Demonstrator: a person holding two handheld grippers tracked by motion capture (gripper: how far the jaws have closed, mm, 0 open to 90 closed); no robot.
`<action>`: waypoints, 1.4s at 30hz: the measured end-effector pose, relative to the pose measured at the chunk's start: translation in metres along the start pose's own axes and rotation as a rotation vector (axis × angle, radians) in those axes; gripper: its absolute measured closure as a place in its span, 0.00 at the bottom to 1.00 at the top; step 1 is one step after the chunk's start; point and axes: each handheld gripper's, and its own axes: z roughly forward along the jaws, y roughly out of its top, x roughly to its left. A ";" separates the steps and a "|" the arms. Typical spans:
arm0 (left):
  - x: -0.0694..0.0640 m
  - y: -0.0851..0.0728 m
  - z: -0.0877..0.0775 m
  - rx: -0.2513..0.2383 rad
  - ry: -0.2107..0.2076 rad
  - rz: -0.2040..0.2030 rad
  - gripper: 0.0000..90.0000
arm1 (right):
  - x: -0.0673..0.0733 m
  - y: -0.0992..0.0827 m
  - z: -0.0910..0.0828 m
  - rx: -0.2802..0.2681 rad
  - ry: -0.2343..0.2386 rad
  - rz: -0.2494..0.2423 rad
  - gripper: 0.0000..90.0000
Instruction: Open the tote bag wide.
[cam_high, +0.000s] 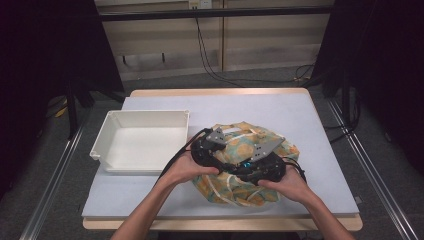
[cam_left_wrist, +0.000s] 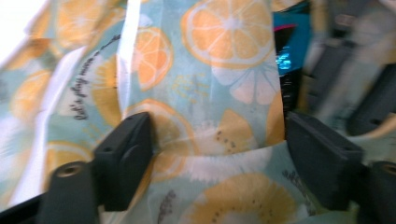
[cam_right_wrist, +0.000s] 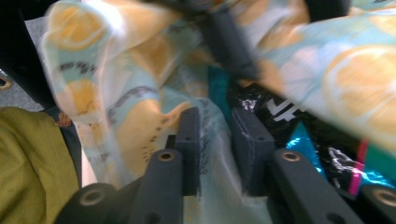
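Crumpled citrus-print cloth bag (cam_high: 245, 165), pale blue with orange slices, lying on table's near right part

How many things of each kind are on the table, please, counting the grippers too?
Fruit-print bag: 1
White tray: 1
Grippers: 2, left gripper and right gripper
Total: 4

Bag (cam_high: 235, 137) pale blue, orange-slice print; tray (cam_high: 107, 132) white; tool (cam_right_wrist: 219, 140) black.
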 end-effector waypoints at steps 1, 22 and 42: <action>0.001 0.000 0.000 -0.006 0.005 -0.010 0.35 | 0.001 0.000 0.001 0.002 0.004 0.006 0.85; 0.055 0.021 -0.006 -0.087 -0.004 -0.180 0.97 | 0.042 -0.020 0.012 0.023 0.108 -0.029 1.00; 0.076 0.021 0.013 -0.072 0.011 -0.285 0.94 | 0.054 -0.034 0.023 0.067 0.152 -0.038 1.00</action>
